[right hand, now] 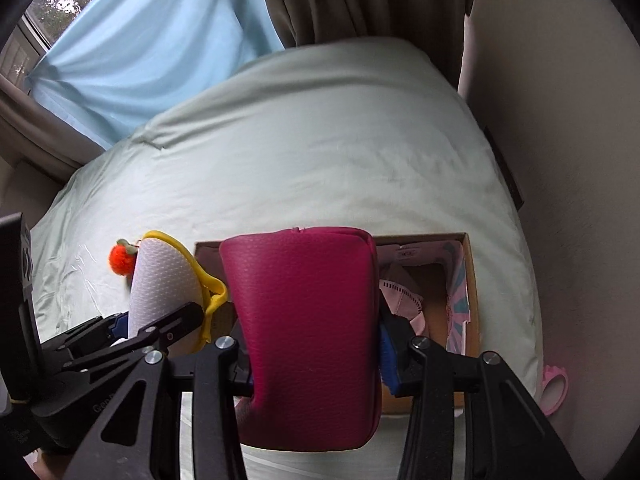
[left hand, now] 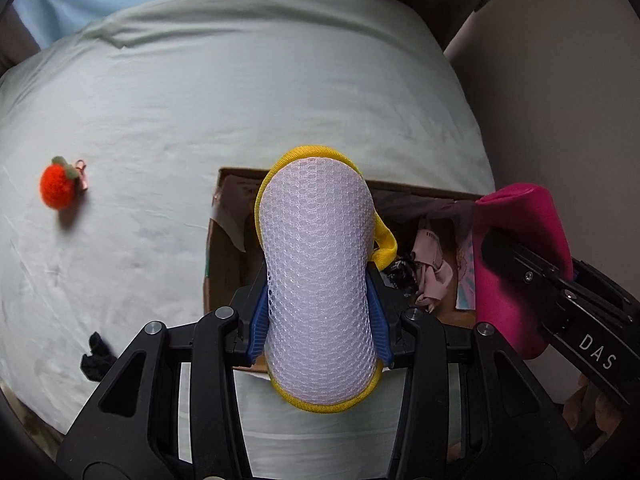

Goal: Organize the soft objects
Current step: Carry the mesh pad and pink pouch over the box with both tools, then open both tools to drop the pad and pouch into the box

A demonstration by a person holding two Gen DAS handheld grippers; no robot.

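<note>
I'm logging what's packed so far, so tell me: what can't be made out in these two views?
- Cardboard box contents: both views, largely hidden behind the white mesh pouch and magenta pouch.
- Black item on the bed: left view, partly behind the left gripper.
- Pink object: right view, cut off by the bed's edge.

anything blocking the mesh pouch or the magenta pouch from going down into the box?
Nothing visible. The mesh pouch in the left gripper and the magenta pouch in the right gripper hang over the open cardboard box. Only pink cloth lies inside, low.
</note>
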